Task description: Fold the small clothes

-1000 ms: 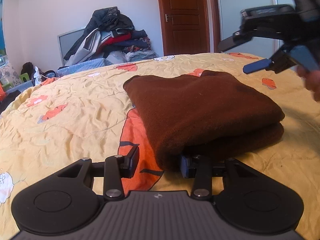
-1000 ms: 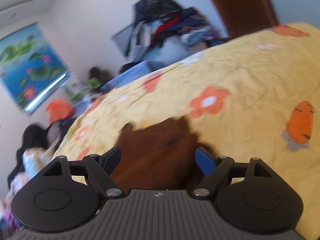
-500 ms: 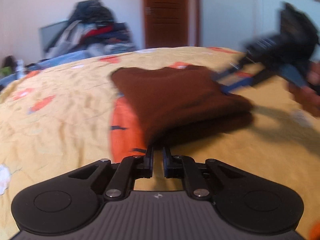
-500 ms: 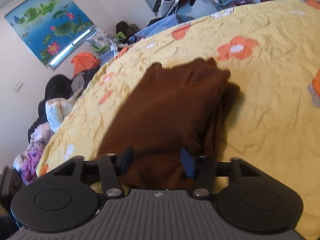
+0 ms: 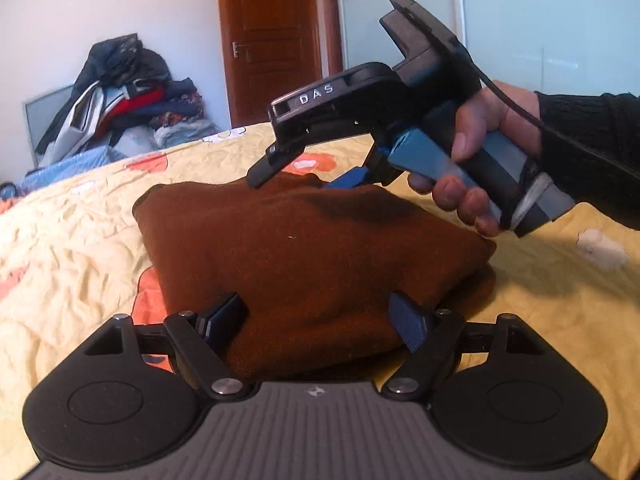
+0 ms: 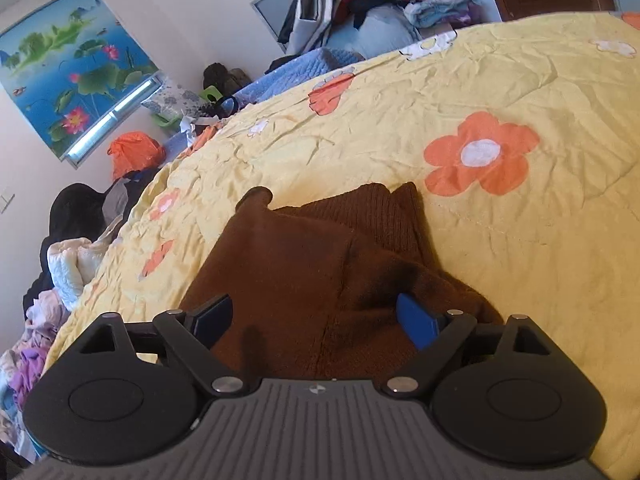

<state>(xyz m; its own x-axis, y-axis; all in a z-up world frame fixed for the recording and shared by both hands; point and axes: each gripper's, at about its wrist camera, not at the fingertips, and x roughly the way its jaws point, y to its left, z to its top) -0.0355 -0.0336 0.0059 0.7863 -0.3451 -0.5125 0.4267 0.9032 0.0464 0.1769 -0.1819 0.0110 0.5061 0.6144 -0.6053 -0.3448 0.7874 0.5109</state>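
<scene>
A folded brown knit garment [image 5: 304, 252] lies on the yellow bedspread [image 5: 80, 240]. My left gripper [image 5: 316, 316] is at its near edge. Its jaws are opening wide, the cloth bulges between the two fingers, and the pads do not press it. In the left wrist view, a hand [image 5: 480, 152] holds my right gripper [image 5: 300, 178] just above the garment's far end. From the right wrist view, the right gripper [image 6: 314, 318] hovers over the brown garment [image 6: 320, 264]. Its jaws are opening with cloth under and between them, not pinched.
A heap of clothes [image 5: 120, 96] is piled against the far wall beside a wooden door [image 5: 276, 40]. More clothes [image 6: 52, 276] lie beyond the bed's left edge. The flowered bedspread [image 6: 500, 208] stretches flat around the garment.
The left gripper shut in front of the garment, then spread wide around its near edge. The right gripper came down from the right onto the garment's far end.
</scene>
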